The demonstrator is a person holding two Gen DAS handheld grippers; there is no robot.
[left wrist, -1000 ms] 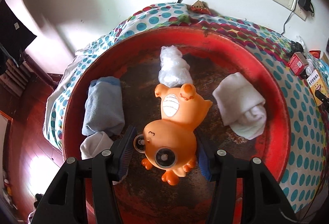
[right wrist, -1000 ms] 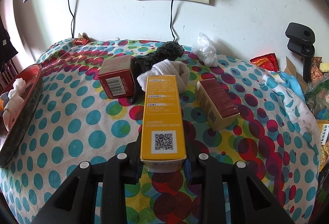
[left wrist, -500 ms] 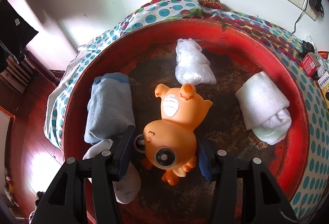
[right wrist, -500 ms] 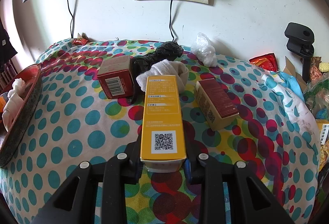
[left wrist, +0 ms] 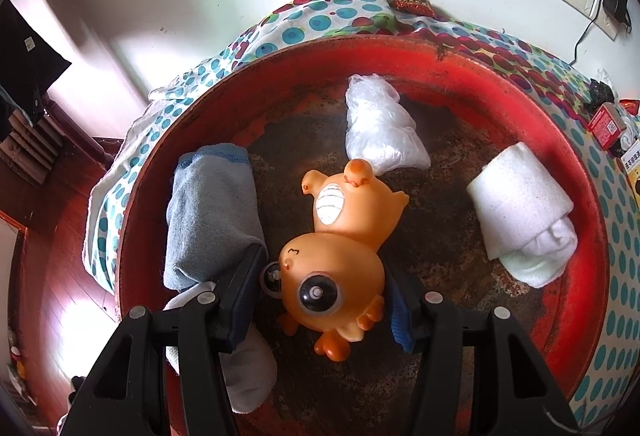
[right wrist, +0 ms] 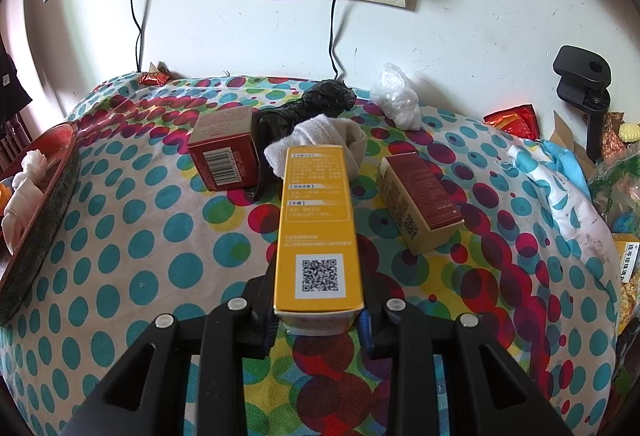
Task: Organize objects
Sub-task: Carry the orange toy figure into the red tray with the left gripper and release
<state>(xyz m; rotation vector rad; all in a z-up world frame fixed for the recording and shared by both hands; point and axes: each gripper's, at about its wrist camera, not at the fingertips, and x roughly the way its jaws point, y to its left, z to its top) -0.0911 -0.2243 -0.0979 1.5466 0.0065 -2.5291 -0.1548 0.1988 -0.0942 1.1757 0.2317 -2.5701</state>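
Left wrist view showed the left claw pinching the orange toy above the red tray's middle, its body pointing away from the claw.

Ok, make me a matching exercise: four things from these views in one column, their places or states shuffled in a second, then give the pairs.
Things
1. orange toy
2. yellow box
3. grey-blue cloth
4. clear plastic bag

Places or states
A. rolled, along the left side of the red tray
B. clamped in the right gripper above the dotted cloth
C. crumpled at the tray's far side
D. between the left gripper fingers, over the tray's middle

Pairs: 1-D, 2-B, 3-A, 4-C
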